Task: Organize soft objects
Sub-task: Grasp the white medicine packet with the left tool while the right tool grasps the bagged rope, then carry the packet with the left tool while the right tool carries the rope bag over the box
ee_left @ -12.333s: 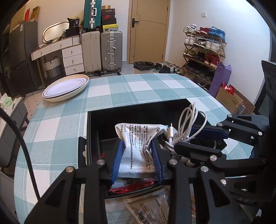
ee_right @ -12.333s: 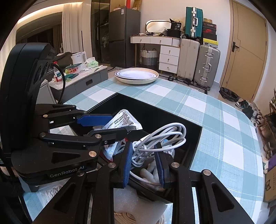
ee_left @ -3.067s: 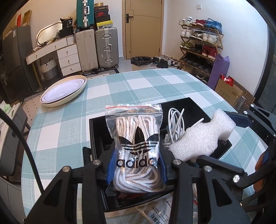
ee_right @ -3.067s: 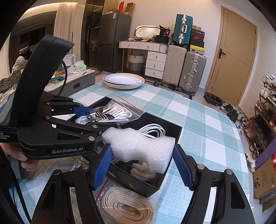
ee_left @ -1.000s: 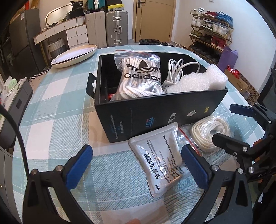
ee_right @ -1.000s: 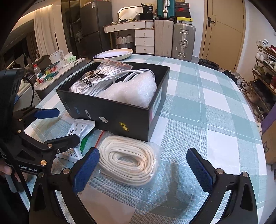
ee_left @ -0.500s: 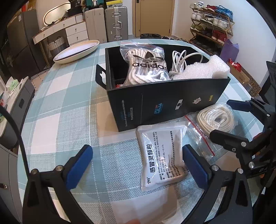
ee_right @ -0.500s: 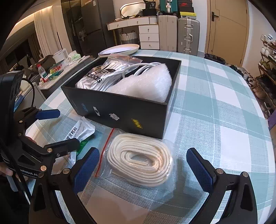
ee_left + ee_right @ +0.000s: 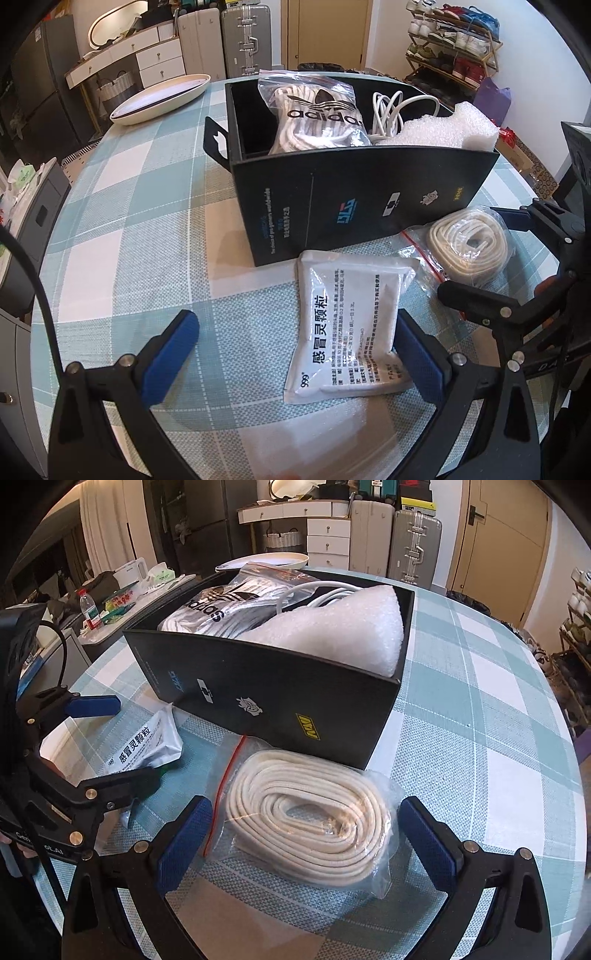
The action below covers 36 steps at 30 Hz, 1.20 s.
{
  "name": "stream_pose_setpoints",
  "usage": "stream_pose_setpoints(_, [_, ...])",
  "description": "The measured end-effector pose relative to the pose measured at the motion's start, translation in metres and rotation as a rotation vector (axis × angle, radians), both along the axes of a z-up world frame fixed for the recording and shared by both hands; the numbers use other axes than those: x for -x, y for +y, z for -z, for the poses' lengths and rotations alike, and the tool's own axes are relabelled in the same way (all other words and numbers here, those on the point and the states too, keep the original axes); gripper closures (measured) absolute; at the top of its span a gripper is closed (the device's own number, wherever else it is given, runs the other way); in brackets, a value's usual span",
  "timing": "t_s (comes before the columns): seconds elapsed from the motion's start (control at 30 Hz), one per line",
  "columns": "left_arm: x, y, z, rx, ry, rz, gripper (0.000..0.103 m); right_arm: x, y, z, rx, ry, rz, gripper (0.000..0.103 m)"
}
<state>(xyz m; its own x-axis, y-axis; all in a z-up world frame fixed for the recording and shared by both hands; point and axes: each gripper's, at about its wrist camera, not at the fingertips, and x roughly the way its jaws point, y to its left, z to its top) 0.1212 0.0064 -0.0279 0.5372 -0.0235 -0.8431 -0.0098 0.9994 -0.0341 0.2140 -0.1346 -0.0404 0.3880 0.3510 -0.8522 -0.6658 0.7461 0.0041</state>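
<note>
Both grippers have dropped closer: left gripper (image 9: 295, 354) gapes wide around the white packet (image 9: 349, 325), right gripper (image 9: 308, 834) wide around the bagged rope (image 9: 310, 827); neither grips.

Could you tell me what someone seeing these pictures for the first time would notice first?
Probably the black box in the middle of the checked table, packed with an adidas-printed bag of laces, a white cable and white foam. In front of it lie a white sachet and a bagged coil of cream cord, each between open blue-padded fingers.
</note>
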Motion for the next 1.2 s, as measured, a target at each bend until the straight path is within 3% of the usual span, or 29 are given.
stream_pose_setpoints(0.13, [0.002, -0.003, -0.001, -0.015, -0.012, 0.026, 0.009, -0.002, 0.004, 0.0, -0.005, -0.002, -0.002, 0.002])
stream_pose_setpoints(0.3, [0.006, -0.011, -0.004, -0.017, -0.047, 0.087, 0.025, 0.003, 0.004, -0.003, -0.015, -0.019, -0.029, 0.018])
stream_pose_setpoints(0.4, [0.009, -0.014, -0.007, -0.015, -0.063, 0.119, 0.044, 0.004, -0.001, -0.004, -0.023, -0.025, -0.037, 0.028])
stream_pose_setpoints(0.43, [0.009, -0.015, -0.008, -0.016, -0.065, 0.127, 0.057, 0.005, -0.002, -0.005, -0.025, -0.026, -0.037, 0.029])
stream_pose_setpoints(0.57, [0.01, -0.016, -0.012, 0.002, -0.068, 0.132, 0.068, 0.007, -0.007, -0.007, -0.038, -0.028, -0.045, 0.04])
stream_pose_setpoints(0.87, [0.022, -0.014, -0.021, 0.042, -0.108, 0.126, 0.07, 0.027, -0.02, -0.017, -0.097, -0.052, -0.075, 0.045])
stream_pose_setpoints(1.2, [0.034, -0.007, -0.047, 0.055, -0.191, 0.104, 0.07, 0.043, -0.031, -0.049, -0.188, -0.121, -0.09, 0.045])
